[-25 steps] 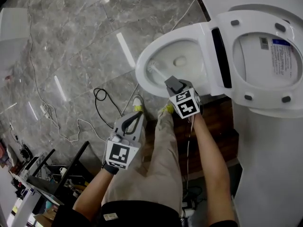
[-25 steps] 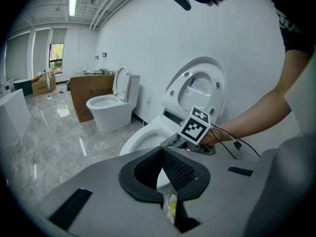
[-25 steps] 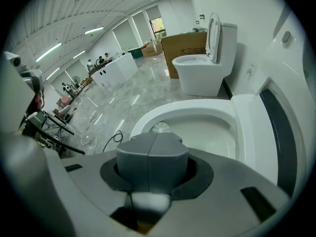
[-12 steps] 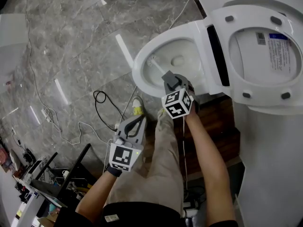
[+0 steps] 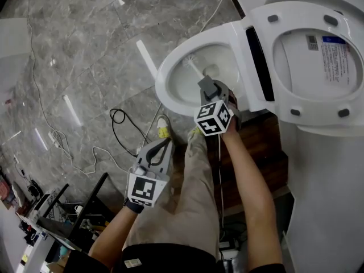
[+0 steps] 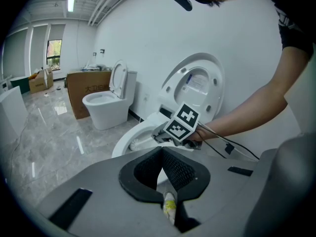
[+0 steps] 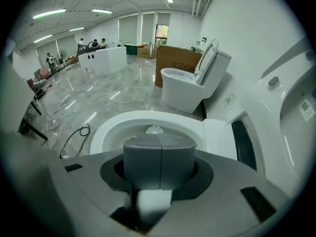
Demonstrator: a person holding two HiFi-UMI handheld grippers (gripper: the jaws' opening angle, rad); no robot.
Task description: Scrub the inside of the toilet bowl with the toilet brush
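The white toilet bowl (image 5: 170, 95) stands open, seat and lid raised (image 5: 318, 61). My right gripper (image 5: 209, 90) hangs over the bowl's near rim, shut on the white handle (image 7: 154, 201) of the toilet brush. The brush head (image 5: 189, 63) rests against the bowl's inner wall on the far left side, and shows as a white tuft (image 7: 154, 129) just past the shut jaws (image 7: 159, 154). My left gripper (image 5: 162, 147) is held low over the person's leg, shut and empty. From the left gripper (image 6: 160, 154) I see the right gripper's marker cube (image 6: 181, 123) and the brush head (image 6: 134, 143) inside the bowl.
A black cable loop (image 5: 119, 115) and thin white cables lie on the grey marble floor left of the toilet. The person's shoes (image 5: 165, 131) stand at the bowl's base. A second toilet (image 7: 190, 83) and a cardboard box (image 7: 177, 60) stand farther along the wall.
The brush head has swept along the bowl's left wall toward its far side, with the right gripper turning a little. The left gripper has barely moved.
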